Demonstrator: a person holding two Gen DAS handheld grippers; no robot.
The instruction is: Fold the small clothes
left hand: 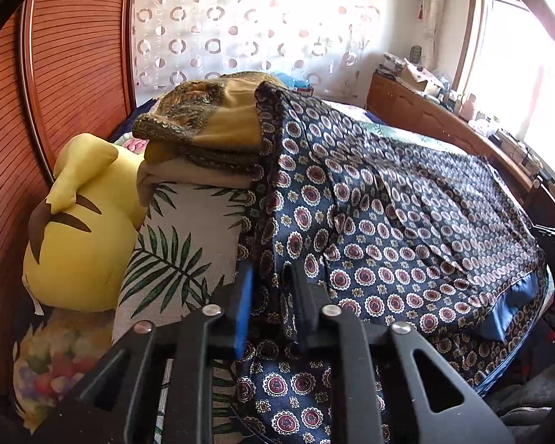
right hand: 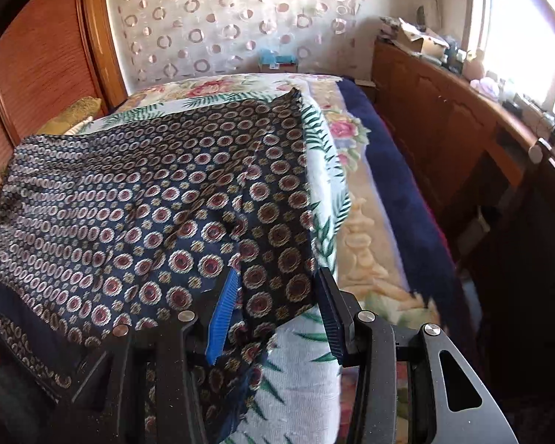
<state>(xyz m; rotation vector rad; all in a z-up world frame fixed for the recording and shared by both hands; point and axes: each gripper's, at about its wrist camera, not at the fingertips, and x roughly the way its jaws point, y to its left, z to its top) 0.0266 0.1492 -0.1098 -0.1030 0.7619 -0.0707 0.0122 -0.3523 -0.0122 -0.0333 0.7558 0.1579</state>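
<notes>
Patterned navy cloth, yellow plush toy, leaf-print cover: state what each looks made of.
Patterned navy cloth: thin woven fabric, maybe silk or satin-like polyester; it creases sharply, drapes limply and has a slight sheen.
Yellow plush toy: smooth stretchy fabric over soft stuffing, judging by its rounded, taut surface.
Leaf-print cover: coarse, matte weave, possibly cotton or terry; visible grainy texture.

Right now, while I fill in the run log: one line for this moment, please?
step: grasp cloth edge | left gripper: shut on patterned navy cloth | right gripper: open around its near edge | folded stack: behind
</notes>
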